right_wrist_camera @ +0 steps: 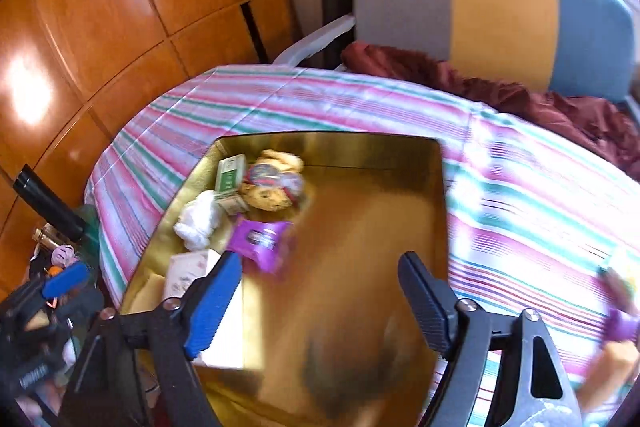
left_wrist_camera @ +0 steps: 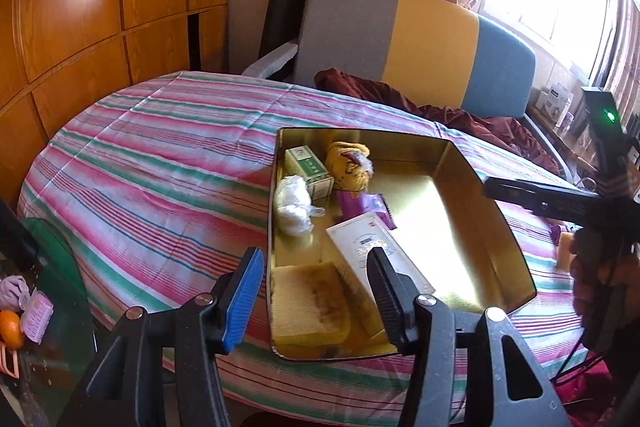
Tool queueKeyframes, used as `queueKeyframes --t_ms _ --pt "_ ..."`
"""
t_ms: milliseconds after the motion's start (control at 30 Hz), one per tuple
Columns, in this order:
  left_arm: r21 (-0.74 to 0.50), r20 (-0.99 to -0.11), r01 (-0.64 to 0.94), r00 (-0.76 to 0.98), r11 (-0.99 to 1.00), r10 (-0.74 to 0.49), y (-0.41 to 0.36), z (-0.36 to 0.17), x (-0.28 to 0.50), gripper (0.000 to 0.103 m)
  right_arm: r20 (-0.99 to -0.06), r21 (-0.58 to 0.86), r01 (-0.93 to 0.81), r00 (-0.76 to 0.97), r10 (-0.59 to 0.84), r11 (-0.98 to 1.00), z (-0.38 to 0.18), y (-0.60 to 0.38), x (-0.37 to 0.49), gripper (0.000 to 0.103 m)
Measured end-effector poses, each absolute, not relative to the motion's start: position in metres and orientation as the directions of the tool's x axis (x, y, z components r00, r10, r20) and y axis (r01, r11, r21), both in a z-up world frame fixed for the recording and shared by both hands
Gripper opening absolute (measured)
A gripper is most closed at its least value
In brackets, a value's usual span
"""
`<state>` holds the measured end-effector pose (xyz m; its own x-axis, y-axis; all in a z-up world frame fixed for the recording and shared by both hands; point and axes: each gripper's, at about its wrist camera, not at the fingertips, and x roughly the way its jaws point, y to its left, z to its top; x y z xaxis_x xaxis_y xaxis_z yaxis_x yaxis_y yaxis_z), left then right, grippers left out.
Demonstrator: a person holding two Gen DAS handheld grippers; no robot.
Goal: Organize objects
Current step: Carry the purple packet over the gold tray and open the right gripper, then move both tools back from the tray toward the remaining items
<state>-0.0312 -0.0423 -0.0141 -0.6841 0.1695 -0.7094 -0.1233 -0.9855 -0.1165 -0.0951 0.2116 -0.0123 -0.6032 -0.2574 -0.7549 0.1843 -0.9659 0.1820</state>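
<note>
The left gripper [left_wrist_camera: 316,291] has its jaws spread partway, nothing between them; the blue pad sits outside the near left corner of the tin [left_wrist_camera: 500,211], the black one over its inside. The right gripper [right_wrist_camera: 320,303] has its jaws spread wide and empty above the tin's near half; this view is blurred.

The gold tin lies open on the striped cloth [left_wrist_camera: 160,167]. In the tin's near left corner lies a yellow sponge [left_wrist_camera: 308,303], stained brown. Just beyond the sponge a white box [left_wrist_camera: 376,251] leans, one end toward the tin's middle. Beyond that lies a purple packet [right_wrist_camera: 260,243]. Along the tin's left wall sits a crumpled white bag [left_wrist_camera: 294,207], and behind it a green-and-white box [left_wrist_camera: 310,171]. Beside that box, at the tin's far wall, is a yellow plush toy [left_wrist_camera: 350,163]. The tin's right half is bare.

Right of the tin, on the cloth, a few small things lie blurred at the frame edge. Beyond the tin stand a chair [left_wrist_camera: 400,35] in grey, yellow and blue, with a maroon cloth [left_wrist_camera: 460,115] at its foot.
</note>
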Motion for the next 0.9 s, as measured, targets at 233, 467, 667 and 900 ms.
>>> queueKeyframes --t_ms 233,467,667,900 --pt "-0.074 -0.698 -0.194 -0.69 -0.978 0.19 -0.012 -0.003 -0.028 0.054 -0.737 0.17 0.04 -0.658 -0.154 -0.985 0.001 0.294 -0.063 0.086" --pt "-0.061 -0.7 -0.298 -0.668 -0.953 0.254 0.027 0.002 -0.027 0.054 -0.731 0.116 -0.139 -0.683 0.01 -0.983 0.011 0.386 -0.037 0.091" --pt "-0.08 -0.716 -0.4 -0.614 -0.913 0.332 0.072 0.0 -0.029 0.054 -0.71 0.097 -0.379 -0.674 0.203 -0.92 0.005 0.48 -0.01 0.099" --pt "-0.078 -0.739 -0.563 -0.522 -0.823 0.427 0.148 -0.009 -0.018 0.054 -0.682 0.391 -0.716 -0.647 0.341 -0.578 -0.014 0.589 0.057 0.1"
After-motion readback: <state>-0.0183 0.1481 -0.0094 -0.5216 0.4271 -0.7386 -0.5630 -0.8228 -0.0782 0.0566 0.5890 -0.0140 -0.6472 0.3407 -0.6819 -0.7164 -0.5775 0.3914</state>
